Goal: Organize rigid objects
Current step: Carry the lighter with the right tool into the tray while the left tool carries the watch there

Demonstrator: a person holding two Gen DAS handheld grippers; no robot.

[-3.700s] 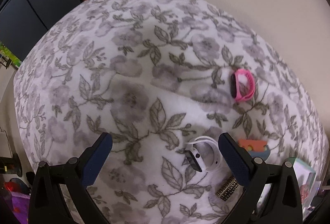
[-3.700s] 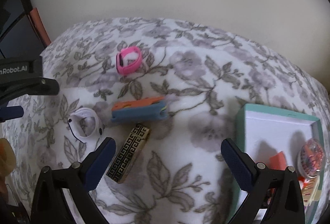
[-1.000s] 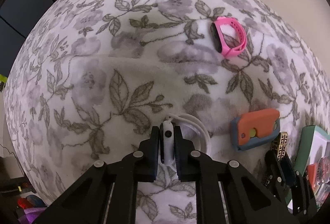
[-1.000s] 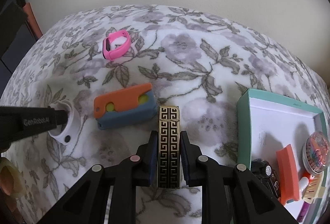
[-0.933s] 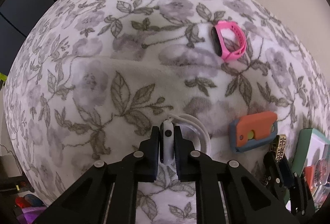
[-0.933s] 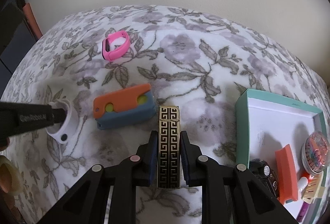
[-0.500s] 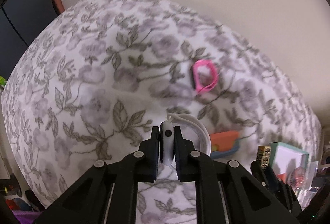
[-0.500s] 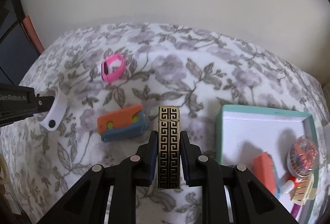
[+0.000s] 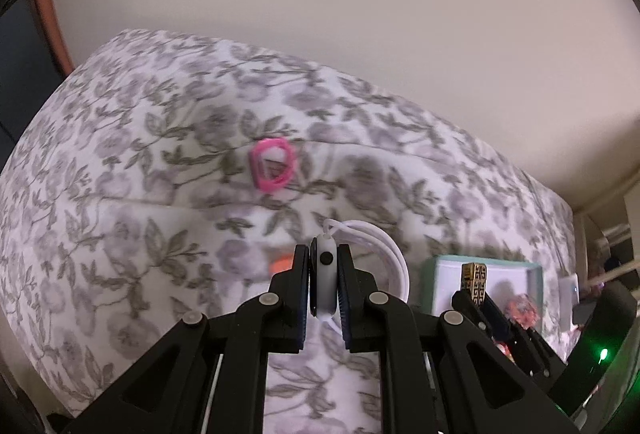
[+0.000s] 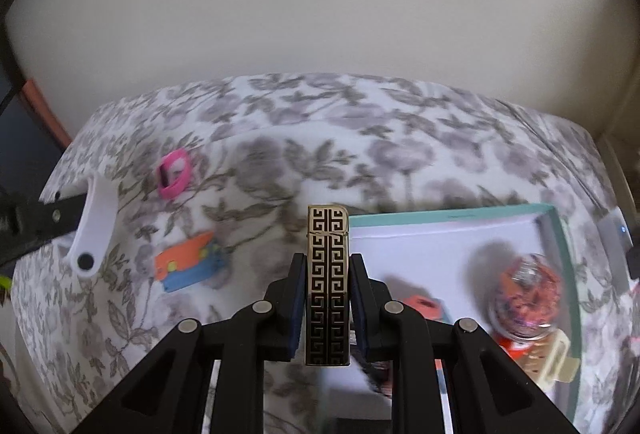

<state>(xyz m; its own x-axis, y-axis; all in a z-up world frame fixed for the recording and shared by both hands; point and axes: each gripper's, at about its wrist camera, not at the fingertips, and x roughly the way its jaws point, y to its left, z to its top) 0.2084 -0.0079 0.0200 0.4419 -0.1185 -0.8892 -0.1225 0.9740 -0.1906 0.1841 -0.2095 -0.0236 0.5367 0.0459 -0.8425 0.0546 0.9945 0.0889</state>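
Two grips loaded: left gripper (image 9: 324, 284) clamps the white watch (image 9: 325, 280), right gripper (image 10: 328, 308) clamps the gold-patterned lighter (image 10: 327, 284), both above the bedspread (image 10: 280, 162). Advice: lower the lighter into bare teal box (image 10: 452, 214) floor first.

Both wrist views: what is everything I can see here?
White watch: one, white, clamped in the left claw.
Patterned lighter: one, gold and black, clamped in the right claw.
Pink band: one, pink, lying on the blanket.
Orange-and-blue case: one, on the blanket, nearer than the band.
Box: one, teal rim, white inside, at right, holding blurred small items.
Glitter globe: one, orange-pink, inside the box.
Floral blanket: one, white and grey.
Left claw: black, shut.
Right claw: black, shut.
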